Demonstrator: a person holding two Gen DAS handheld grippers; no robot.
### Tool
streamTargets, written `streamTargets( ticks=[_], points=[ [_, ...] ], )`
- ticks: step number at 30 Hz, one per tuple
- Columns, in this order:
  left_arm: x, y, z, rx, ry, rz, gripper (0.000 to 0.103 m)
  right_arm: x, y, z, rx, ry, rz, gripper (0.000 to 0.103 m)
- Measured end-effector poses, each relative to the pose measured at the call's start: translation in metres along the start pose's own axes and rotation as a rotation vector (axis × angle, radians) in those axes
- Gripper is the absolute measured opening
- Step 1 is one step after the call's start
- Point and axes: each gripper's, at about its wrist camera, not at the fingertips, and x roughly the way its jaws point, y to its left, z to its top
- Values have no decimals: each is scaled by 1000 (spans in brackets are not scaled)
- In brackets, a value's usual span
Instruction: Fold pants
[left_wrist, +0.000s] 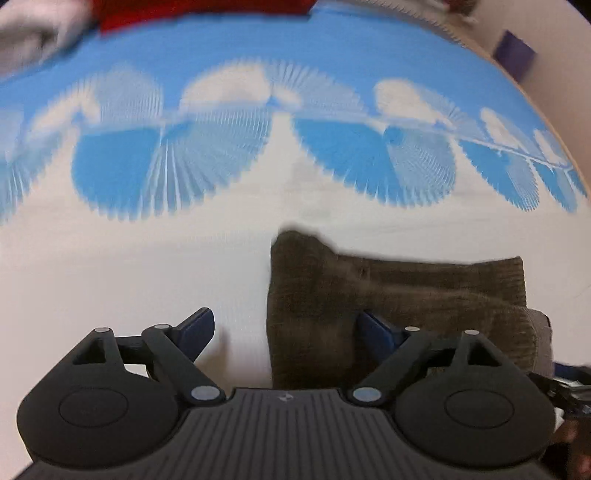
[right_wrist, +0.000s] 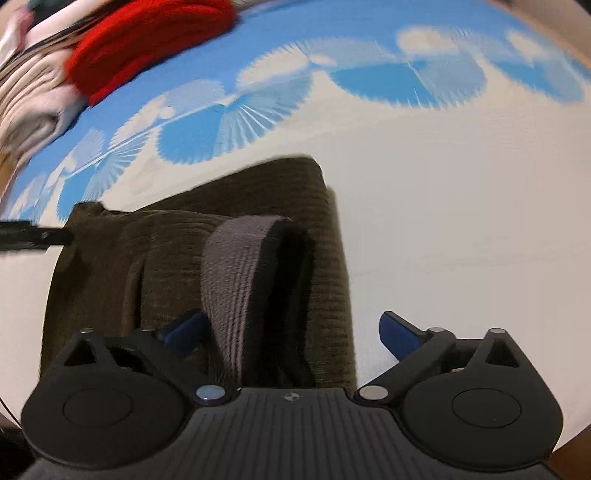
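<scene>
Dark olive-brown corduroy pants (left_wrist: 388, 295) lie folded into a compact rectangle on the white and blue cloth. In the right wrist view the pants (right_wrist: 177, 258) show a grey waistband lining (right_wrist: 236, 280) on top. My left gripper (left_wrist: 284, 326) is open, wide apart, over the pants' left edge, holding nothing. My right gripper (right_wrist: 291, 330) is open over the pants' right part, with the waistband between its fingers, untouched as far as I can tell. The left gripper's black tip (right_wrist: 33, 236) shows at the pants' far left corner.
The cloth (left_wrist: 147, 258) is white near me with blue fan shapes (left_wrist: 155, 162) farther off. A red garment (right_wrist: 147, 44) and a pale folded garment (right_wrist: 33, 99) lie at the far left. A purple object (left_wrist: 513, 51) sits off the cloth at the far right.
</scene>
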Motion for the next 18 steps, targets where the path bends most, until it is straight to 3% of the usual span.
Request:
streamTargets(
  ticks=[3, 6, 12, 16, 18],
  points=[
    [20, 11, -7, -108, 139, -127, 90, 12, -7, 4, 86, 42, 33, 102],
    [35, 11, -13, -118, 197, -187, 91, 24, -8, 5, 140, 77, 73, 102],
    [49, 4, -16, -83, 216, -202, 92, 20, -7, 6, 127, 123, 122, 102],
    [48, 4, -12, -54, 212, -198, 92, -8, -9, 0, 31, 161, 160, 96],
    [47, 3, -11, -33, 205, -196, 92, -31, -15, -1, 5, 133, 192, 96]
  ],
)
